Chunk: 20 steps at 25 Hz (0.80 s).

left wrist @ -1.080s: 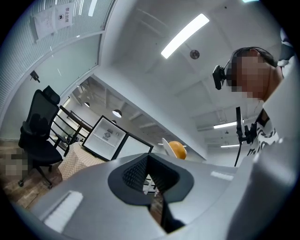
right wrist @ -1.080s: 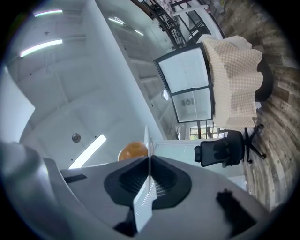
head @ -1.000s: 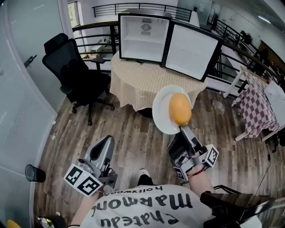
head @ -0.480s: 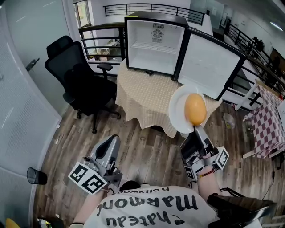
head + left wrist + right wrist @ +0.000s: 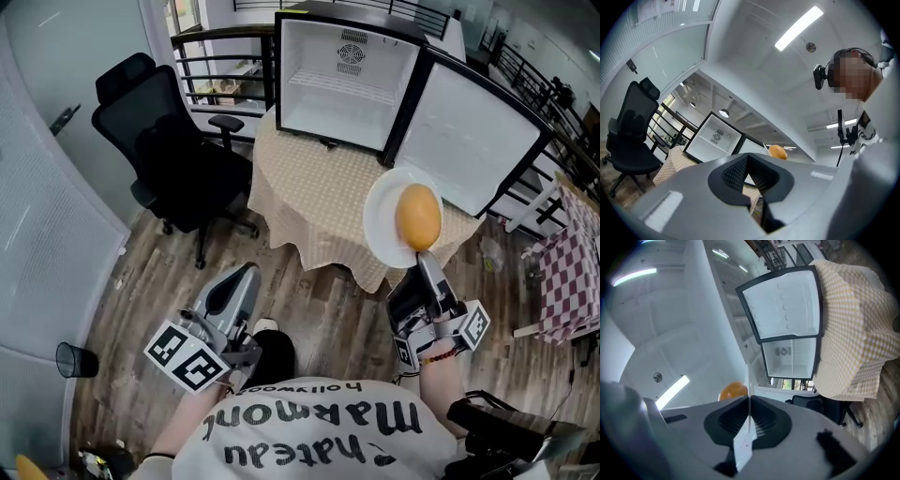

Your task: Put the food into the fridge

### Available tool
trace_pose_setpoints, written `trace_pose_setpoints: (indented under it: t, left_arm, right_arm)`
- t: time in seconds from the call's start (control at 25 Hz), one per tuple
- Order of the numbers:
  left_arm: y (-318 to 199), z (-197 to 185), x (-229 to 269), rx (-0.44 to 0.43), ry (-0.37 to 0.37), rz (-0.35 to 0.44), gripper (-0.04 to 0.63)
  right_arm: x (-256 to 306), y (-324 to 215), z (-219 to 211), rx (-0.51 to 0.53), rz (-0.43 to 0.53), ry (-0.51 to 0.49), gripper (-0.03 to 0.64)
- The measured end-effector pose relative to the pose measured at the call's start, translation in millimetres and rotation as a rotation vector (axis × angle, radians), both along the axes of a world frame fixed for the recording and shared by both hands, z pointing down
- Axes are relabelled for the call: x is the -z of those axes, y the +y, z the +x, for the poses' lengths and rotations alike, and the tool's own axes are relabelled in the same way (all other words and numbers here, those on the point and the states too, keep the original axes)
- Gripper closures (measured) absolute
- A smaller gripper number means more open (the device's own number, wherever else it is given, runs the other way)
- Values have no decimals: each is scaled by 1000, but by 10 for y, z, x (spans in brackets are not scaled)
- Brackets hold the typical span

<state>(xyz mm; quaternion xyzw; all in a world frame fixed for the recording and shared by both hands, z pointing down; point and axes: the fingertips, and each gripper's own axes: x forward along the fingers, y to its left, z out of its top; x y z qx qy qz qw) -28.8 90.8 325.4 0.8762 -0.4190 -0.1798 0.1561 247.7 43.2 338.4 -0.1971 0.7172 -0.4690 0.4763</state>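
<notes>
— What is the room like?
— A grey-brown wood-plank floor (image 5: 309, 314). A frosted glass wall (image 5: 42, 216) fills the left of the frame. At upper left a black office chair (image 5: 173, 155) stands beside a round table (image 5: 319, 202) draped in beige checked cloth.
— And further off?
— A black railing (image 5: 216, 36) runs along the top, and there is a red-checked table (image 5: 574, 267) at the right edge. A strip light (image 5: 799, 28) glows on the white ceiling.

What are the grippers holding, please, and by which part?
The right gripper grips the plate by its near rim, with orange food on it. The left gripper holds nothing.

Bright even light, fisheye-warped edges
</notes>
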Motion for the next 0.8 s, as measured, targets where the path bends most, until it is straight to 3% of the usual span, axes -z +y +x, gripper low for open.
trace_pose_setpoints:
  t: [0.52,0.8]
  left_arm:
    - [-1496,-709,14,-104,-27,6,589]
    - [-2405,-1057,289,-226,-44,55,589]
  right_arm:
    - [-32,-1265,-433,-170,-54,-23,589]
    - [67,-1786,-660,-311,-77,-37,589]
